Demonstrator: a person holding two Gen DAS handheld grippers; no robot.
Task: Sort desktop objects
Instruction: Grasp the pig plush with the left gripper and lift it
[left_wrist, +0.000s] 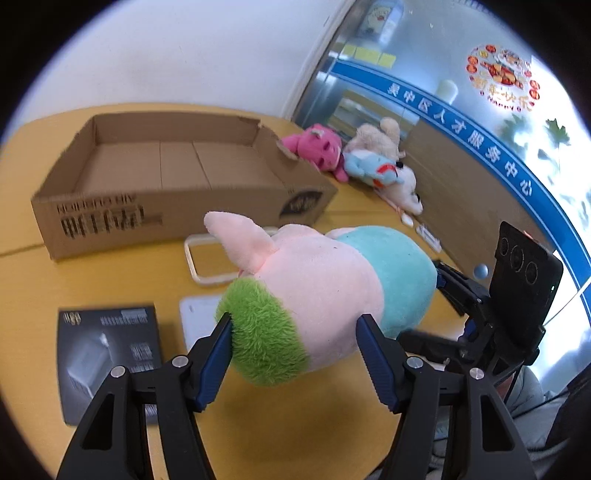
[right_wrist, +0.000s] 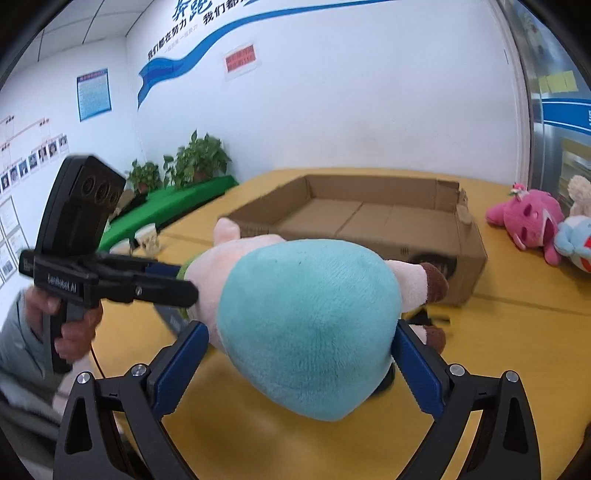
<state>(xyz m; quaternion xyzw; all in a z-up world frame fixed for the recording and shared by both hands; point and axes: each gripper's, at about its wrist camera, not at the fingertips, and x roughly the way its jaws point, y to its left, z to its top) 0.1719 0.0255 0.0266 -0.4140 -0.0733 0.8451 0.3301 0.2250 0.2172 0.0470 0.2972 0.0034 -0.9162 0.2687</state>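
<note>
Two claws share one plush pig (left_wrist: 325, 291), held clear above the yellow desk (left_wrist: 295, 435). Closest to the left wrist camera, the left claw (left_wrist: 293, 325) has its blue pads against the pig's green-tufted end; its jaws stand about halfway and are clamped on that end. From the right wrist camera, the right claw (right_wrist: 299, 347) grips the pig's teal rump, a pad pressed into each side. The pig's long axis runs roughly level from one claw to the other, green end toward the left claw, teal end toward the right, with one pink ear sticking out toward the cardboard box (left_wrist: 177, 173).

One open cardboard box stands on the desk beyond the pig, toward the far edge, with nothing visible inside it. Past its right end, near the desk's far right edge by the glass wall, lies a pile of four soft toys: one pink (left_wrist: 319, 149), one beige (left_wrist: 380, 138), one light blue (left_wrist: 369, 168), one white (left_wrist: 404, 190).

Below the pig on the desk lie one white frame (left_wrist: 207, 258), one white flat card (left_wrist: 197, 321) and one dark booklet (left_wrist: 109, 350) toward the near left.
</note>
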